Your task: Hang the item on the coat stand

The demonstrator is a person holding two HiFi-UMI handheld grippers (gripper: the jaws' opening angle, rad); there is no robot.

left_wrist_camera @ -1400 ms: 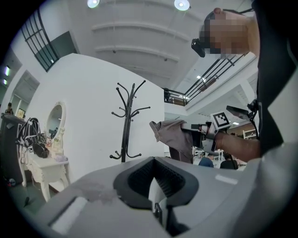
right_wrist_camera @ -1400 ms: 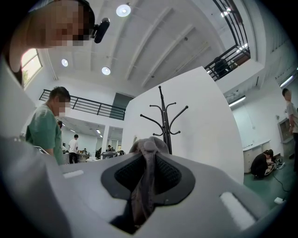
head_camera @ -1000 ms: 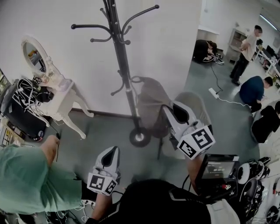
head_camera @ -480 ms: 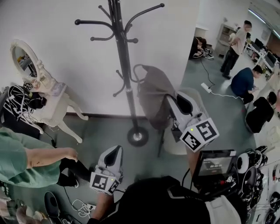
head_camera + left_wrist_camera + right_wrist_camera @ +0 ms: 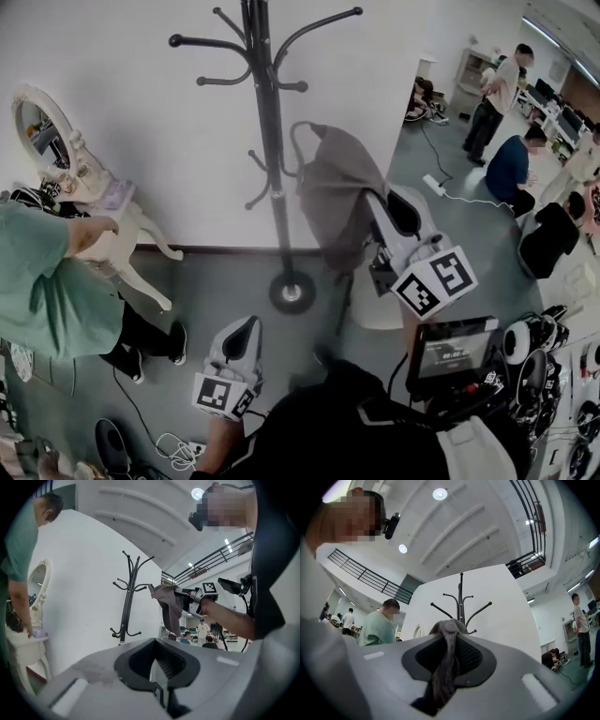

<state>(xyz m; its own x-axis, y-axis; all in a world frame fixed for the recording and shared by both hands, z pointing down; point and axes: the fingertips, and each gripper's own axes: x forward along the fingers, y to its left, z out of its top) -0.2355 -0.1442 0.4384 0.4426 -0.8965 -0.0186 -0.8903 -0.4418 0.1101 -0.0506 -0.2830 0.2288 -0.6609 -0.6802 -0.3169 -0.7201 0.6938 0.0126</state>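
Moved: right gripper [image 5: 401, 214] has risen, carrying the cloth [image 5: 333, 187] nearer the stand [image 5: 273, 141].
Right jaws: clamped on cloth.
Left gripper [image 5: 240, 334]: jaws slightly apart, empty.

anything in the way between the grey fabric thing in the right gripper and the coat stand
Nothing visible. The grey fabric item, clamped in the right gripper, hangs just right of the coat stand, only open air between. The person in green stands off to the left.
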